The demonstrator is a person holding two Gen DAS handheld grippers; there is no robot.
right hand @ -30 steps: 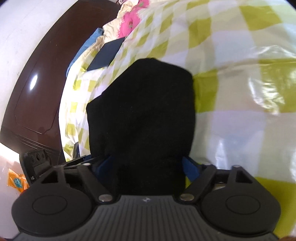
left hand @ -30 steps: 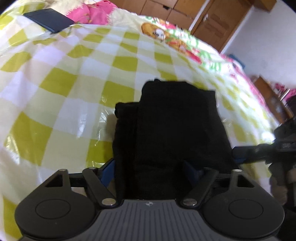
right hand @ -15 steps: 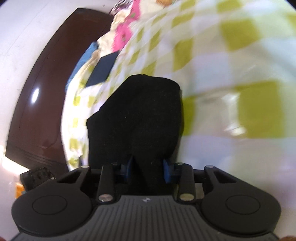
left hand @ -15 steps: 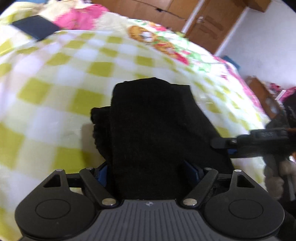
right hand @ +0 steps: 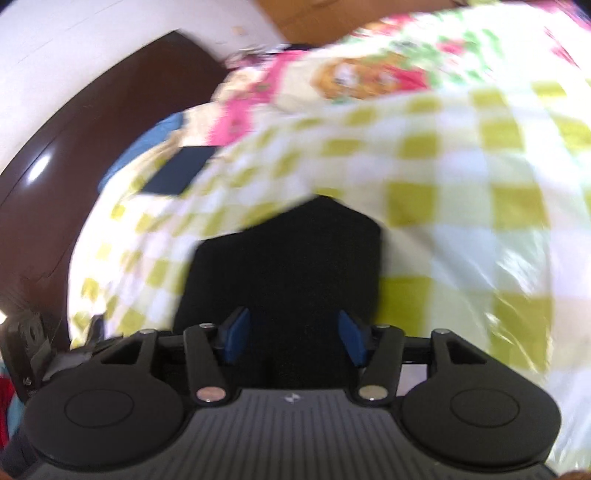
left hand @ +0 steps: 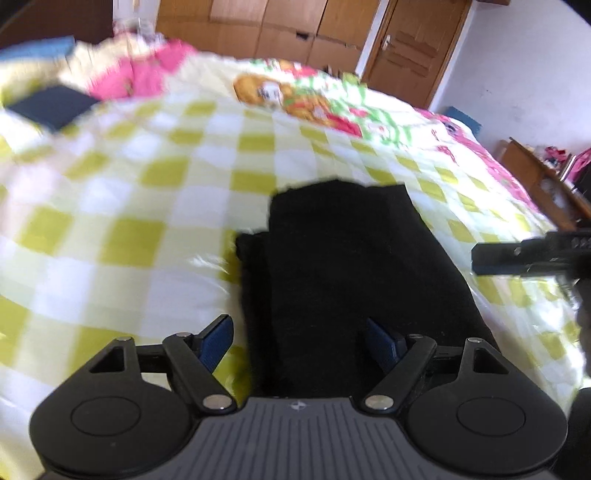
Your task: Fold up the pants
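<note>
1. The black pants (left hand: 354, 273) are shown folded into a compact dark stack, laid on the yellow-and-white checked sheet (left hand: 122, 206) that covers the bed.
2. The stack's far edge is seen as a fairly straight line. Along its left side a lower layer is seen to stick out in a step, so that side is not flush.
3. The left gripper (left hand: 301, 341) is held above the near end of the stack with its blue pads (left hand: 216, 341) spread wide. The left pad is seen over bare sheet and the right pad over the black cloth. Nothing is pinched.
4. The right gripper (right hand: 293, 336) is viewed above the same pants (right hand: 291, 266) from the other side. Its jaws, which have just been opening, are parted, with black cloth visible behind the gap. The cloth is not seen to be clamped, though the picture is blurred.
5. In the left wrist view, a finger of the right gripper (left hand: 517, 256) is seen at the right border, just beyond the stack's right edge.
6. Wide open sheet is shown to the left of and beyond the stack.
7. A dark blue flat object (left hand: 51, 105) is seen well away near the pink bedding (left hand: 140, 75) at the bed's far corner.
8. Wooden cupboards (left hand: 280, 29) and a door (left hand: 413, 48) are seen behind the bed.
</note>
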